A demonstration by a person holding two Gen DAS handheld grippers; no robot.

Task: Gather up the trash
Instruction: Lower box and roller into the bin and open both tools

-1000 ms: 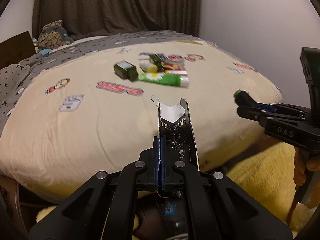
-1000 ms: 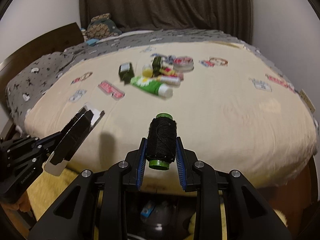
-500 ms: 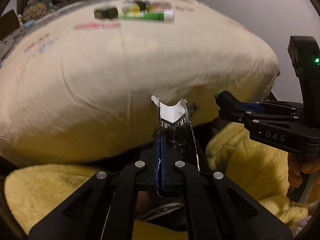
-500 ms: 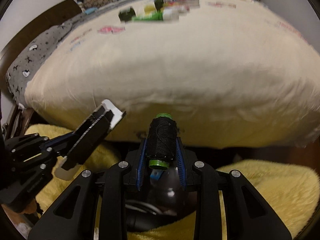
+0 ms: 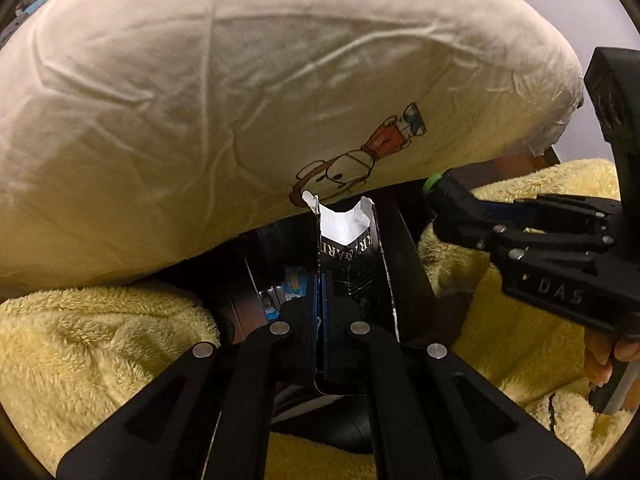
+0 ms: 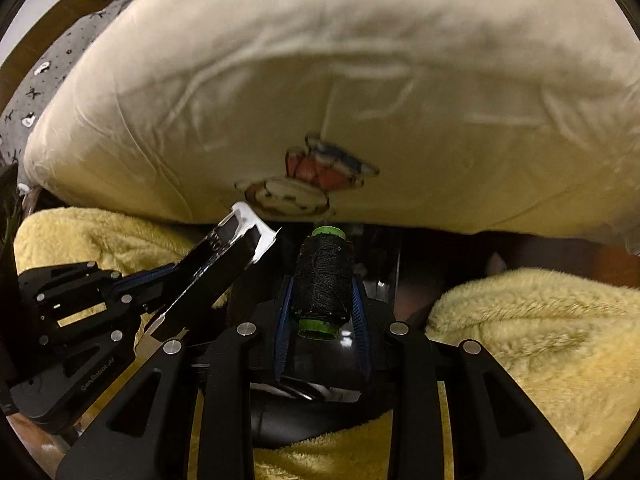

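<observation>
Bed edge fills view: cream sheet (image 5: 200, 100) with cartoon print, yellow fleece blanket (image 5: 92, 340) below, dark bin-like opening (image 6: 320, 380) between blanket folds, contents unclear.

Left gripper (image 5: 322, 308) fingers clenched on wall of torn black carton (image 5: 352, 256), held upright over gap.

Right gripper (image 6: 322, 304) fingers clamp black thread spool (image 6: 323, 280), green ends, poised above opening, likely for drop.

The bed (image 5: 248, 92) is overhanging a bin (image 6: 320, 408) sitting on the floor between folds of rug (image 6: 536, 332), with the left gripper (image 5: 320, 292) holding a carton (image 5: 352, 248) and the right gripper (image 6: 322, 300) holding a spool (image 6: 323, 280) above it
</observation>
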